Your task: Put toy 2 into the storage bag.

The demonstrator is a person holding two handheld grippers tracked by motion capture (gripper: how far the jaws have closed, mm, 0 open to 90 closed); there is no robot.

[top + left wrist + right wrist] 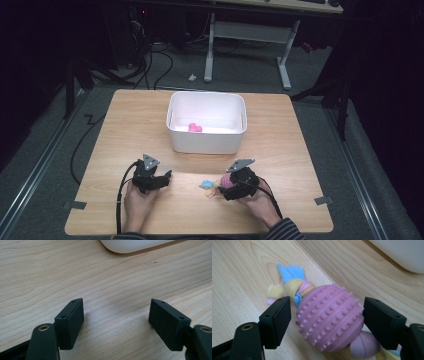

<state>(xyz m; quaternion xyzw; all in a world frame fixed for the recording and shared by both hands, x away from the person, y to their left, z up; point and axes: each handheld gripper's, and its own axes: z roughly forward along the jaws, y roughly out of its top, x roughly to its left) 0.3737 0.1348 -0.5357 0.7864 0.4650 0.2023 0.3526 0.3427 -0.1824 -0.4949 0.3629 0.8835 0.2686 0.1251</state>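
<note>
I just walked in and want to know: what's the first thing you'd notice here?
The knobbly pink ball toy with knotted pastel cloth ends, lying on the wooden table between the open jaws of the right gripper. Behind it stands a white tub with something pink inside.

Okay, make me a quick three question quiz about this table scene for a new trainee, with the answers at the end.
1. True or false: the left gripper has something between its jaws.
2. What sits between the jaws of the right gripper? A) a pink studded ball knotted onto pastel cloth strips; B) a spoon; C) a cup.
3. What lies inside the white tub?

Key:
1. False. Its jaws stand apart over bare wooden table.
2. A. The ball lies on the table between the open pads, with small gaps on both sides.
3. A small pink item on the tub floor; its exact kind is too small to tell.
</note>
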